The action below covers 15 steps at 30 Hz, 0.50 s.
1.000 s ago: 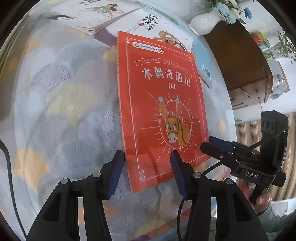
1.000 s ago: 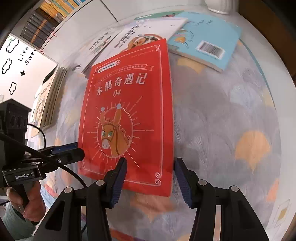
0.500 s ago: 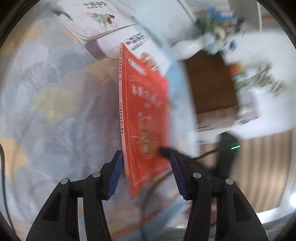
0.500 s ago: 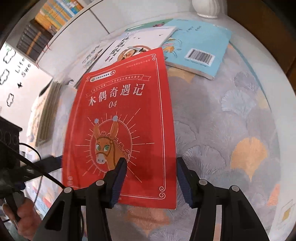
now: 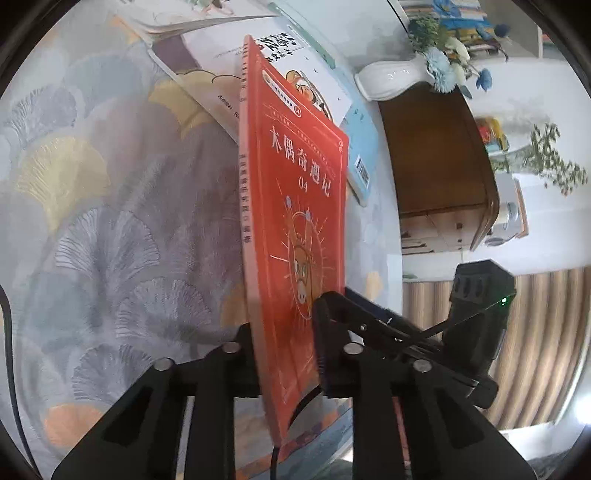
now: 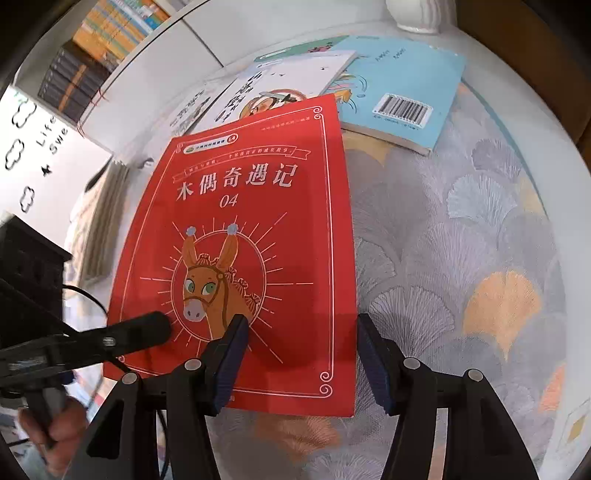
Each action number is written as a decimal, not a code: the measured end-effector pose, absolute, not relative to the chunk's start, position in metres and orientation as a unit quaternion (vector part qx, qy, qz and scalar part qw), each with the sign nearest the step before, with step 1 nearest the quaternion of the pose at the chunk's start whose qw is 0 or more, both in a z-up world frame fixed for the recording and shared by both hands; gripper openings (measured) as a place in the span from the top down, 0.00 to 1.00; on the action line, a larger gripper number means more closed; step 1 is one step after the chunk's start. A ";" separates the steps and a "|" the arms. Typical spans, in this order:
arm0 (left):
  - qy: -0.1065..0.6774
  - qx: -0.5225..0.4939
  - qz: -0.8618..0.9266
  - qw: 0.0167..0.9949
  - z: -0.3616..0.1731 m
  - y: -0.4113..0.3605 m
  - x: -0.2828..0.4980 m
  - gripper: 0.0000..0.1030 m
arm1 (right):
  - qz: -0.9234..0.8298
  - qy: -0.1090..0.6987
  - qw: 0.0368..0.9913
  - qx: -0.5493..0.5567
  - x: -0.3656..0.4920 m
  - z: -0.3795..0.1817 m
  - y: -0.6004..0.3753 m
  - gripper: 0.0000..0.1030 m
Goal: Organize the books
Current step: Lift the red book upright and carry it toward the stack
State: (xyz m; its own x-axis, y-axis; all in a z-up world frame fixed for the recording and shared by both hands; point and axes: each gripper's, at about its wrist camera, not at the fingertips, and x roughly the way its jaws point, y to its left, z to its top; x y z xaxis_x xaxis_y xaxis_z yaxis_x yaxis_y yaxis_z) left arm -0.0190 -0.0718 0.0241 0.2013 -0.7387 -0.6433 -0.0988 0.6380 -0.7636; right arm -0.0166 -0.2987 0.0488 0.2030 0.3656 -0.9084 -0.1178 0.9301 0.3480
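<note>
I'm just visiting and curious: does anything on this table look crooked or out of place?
Yes. The red book is tipped up on edge, pinched in the left claw, while the blue book and white book lie overlapped, not squared.

The donkey book (image 6: 255, 236) stands tilted between my left jaws, its far edge over the picture book (image 6: 280, 90). Right of that lies the barcode book (image 6: 402, 99) on the surface (image 6: 461, 258). Behind them stands a vase (image 5: 391, 79).

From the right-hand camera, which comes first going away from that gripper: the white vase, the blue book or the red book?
1. Red book, partly between the right gripper fingers.
2. Blue book, beyond its top right corner.
3. White vase, at the far edge.
</note>
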 end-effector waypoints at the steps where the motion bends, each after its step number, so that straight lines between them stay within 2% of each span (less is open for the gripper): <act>1: 0.584 -0.370 -0.236 0.683 0.025 -0.069 -0.019 0.87 | 0.163 0.614 0.763 0.120 -0.015 0.049 -0.304 0.43; 8: 0.556 -0.439 -0.264 0.655 0.042 -0.059 -0.007 0.87 | 0.191 0.616 0.706 0.291 -0.008 0.034 -0.351 0.44; 15: 0.543 -0.505 -0.280 0.610 0.039 -0.058 -0.002 0.87 | 0.228 0.600 0.653 0.401 -0.005 0.012 -0.363 0.42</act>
